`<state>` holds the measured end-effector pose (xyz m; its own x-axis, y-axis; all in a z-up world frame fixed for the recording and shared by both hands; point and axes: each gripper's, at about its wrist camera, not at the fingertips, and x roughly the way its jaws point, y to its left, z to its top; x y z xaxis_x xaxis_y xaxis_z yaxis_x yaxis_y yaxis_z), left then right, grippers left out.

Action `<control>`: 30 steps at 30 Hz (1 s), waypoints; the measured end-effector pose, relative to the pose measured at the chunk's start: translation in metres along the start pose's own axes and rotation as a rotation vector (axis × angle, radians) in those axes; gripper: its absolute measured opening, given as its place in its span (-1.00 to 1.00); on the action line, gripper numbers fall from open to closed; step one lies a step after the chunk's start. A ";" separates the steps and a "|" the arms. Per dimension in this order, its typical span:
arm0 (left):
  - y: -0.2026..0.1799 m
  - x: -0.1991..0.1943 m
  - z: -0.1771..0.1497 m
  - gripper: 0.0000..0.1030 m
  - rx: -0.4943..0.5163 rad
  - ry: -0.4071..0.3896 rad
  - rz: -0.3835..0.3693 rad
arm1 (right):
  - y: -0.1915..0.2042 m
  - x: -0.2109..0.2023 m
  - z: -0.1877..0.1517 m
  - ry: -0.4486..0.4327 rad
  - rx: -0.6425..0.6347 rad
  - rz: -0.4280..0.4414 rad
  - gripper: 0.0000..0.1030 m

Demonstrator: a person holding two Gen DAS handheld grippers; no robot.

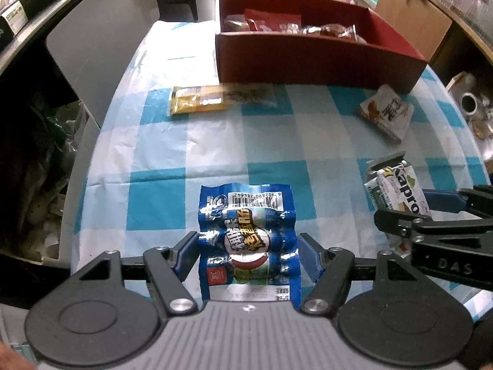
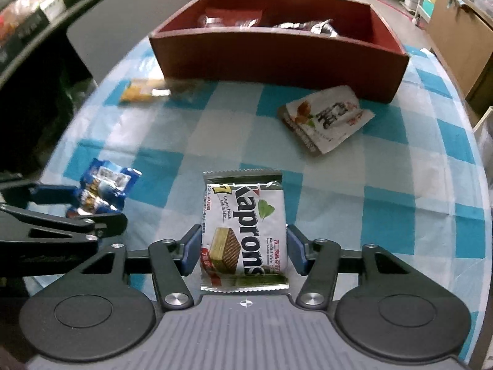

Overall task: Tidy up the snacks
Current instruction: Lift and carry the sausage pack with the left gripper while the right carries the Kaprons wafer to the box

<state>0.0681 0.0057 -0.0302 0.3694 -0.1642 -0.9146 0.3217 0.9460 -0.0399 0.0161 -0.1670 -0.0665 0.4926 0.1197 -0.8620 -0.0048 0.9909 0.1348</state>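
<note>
Gripping a blue sausage pack (image 1: pixel 248 240), the left gripper (image 1: pixel 248 256) hovers over the checked tablecloth (image 1: pixel 160 141) (red box (image 1: pixel 308 58) beyond). Right wrist view: the right gripper (image 2: pixel 243 249) clamps a Kaprons wafer pack (image 2: pixel 245 231) by its sides.

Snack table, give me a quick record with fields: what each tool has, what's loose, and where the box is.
left tool: closed on blue sausage pack
right tool: closed on Kaprons wafer pack
loose on checked cloth: yellow packet, white packet
red box: far side, some snacks inside
</note>
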 end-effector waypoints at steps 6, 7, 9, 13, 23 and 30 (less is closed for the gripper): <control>0.002 -0.013 0.011 0.21 -0.013 -0.054 -0.022 | -0.006 -0.014 0.006 -0.052 0.031 0.029 0.25; 0.002 -0.015 0.014 0.21 -0.015 -0.061 -0.025 | -0.006 -0.015 0.007 -0.059 0.033 0.034 0.25; 0.000 -0.016 0.019 0.21 -0.014 -0.070 -0.027 | -0.009 -0.018 0.010 -0.072 0.040 0.040 0.25; -0.004 -0.023 0.031 0.21 -0.013 -0.110 -0.020 | -0.012 -0.023 0.017 -0.100 0.051 0.049 0.25; -0.014 -0.030 0.066 0.21 -0.013 -0.189 -0.025 | -0.024 -0.034 0.048 -0.178 0.075 0.085 0.25; -0.022 -0.026 0.092 0.21 -0.002 -0.220 -0.014 | -0.037 -0.038 0.074 -0.226 0.097 0.087 0.25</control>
<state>0.1316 -0.0368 0.0316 0.5466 -0.2345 -0.8039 0.3263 0.9437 -0.0534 0.0618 -0.2125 -0.0031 0.6761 0.1765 -0.7153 0.0226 0.9654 0.2596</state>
